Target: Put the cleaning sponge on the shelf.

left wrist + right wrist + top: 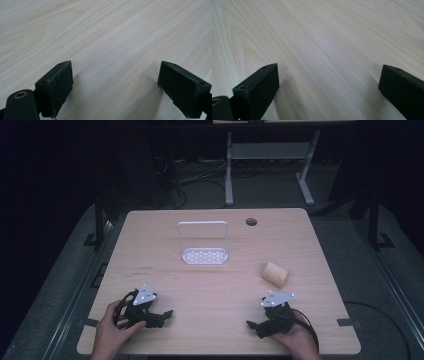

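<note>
Both my grippers, left [167,313] and right [250,324], rest on the desk [210,285] with fingers released, so nothing is started: what looks like a sponge [275,273] lies untouched near the rack [204,245].

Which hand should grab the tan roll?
Probably the right gripper: the tan foam-like roll lies just beyond it, while the left gripper sits farther across the wooden table. Both stand open.
</note>
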Tool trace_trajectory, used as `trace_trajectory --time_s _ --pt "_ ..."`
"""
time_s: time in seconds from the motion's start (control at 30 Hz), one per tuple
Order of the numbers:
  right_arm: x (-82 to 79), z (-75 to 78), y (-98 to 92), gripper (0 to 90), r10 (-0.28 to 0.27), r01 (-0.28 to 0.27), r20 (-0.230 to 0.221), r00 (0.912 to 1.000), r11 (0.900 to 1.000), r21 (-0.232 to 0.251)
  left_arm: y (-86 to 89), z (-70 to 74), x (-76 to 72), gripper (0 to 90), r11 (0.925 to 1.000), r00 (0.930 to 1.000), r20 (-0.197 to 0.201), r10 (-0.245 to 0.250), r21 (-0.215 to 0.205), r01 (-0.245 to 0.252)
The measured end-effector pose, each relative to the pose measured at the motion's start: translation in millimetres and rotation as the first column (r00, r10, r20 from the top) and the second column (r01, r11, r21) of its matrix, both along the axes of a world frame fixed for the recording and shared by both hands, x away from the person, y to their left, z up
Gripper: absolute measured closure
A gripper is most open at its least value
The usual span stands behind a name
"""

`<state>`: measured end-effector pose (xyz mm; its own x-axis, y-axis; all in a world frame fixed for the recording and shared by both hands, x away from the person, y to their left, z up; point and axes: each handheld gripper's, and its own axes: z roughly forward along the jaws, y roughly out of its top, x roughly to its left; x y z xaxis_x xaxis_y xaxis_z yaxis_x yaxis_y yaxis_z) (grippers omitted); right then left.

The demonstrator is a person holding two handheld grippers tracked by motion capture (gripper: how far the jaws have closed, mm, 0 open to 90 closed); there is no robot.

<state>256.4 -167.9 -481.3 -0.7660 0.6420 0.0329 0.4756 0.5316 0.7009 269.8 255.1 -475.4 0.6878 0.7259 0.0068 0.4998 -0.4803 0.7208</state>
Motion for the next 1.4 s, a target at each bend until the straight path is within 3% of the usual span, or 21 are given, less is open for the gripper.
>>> trace_trajectory --time_s 0.33,0.57,1.4 --pt "1.0 -0.4 0.7 2.6 0.004 -0.004 0.004 1.0 1.0 0.004 0.0 -0.1 0.1 12.0 1.0 1.0 0.001 0.001 -0.001 -0.001" --pt "2.1 3.4 -0.2 3.0 0.009 -0.009 -0.019 0.9998 1.0 -0.016 0.0 -0.1 0.0 12.1 1.0 1.0 0.001 0.002 -0.002 -0.002" --pt "-0.5 19.1 -17.0 5.4 -0.031 0.031 0.019 0.9993 1.0 0.002 0.0 -0.1 0.0 12.1 1.0 1.0 0.001 0.001 -0.001 -0.001"
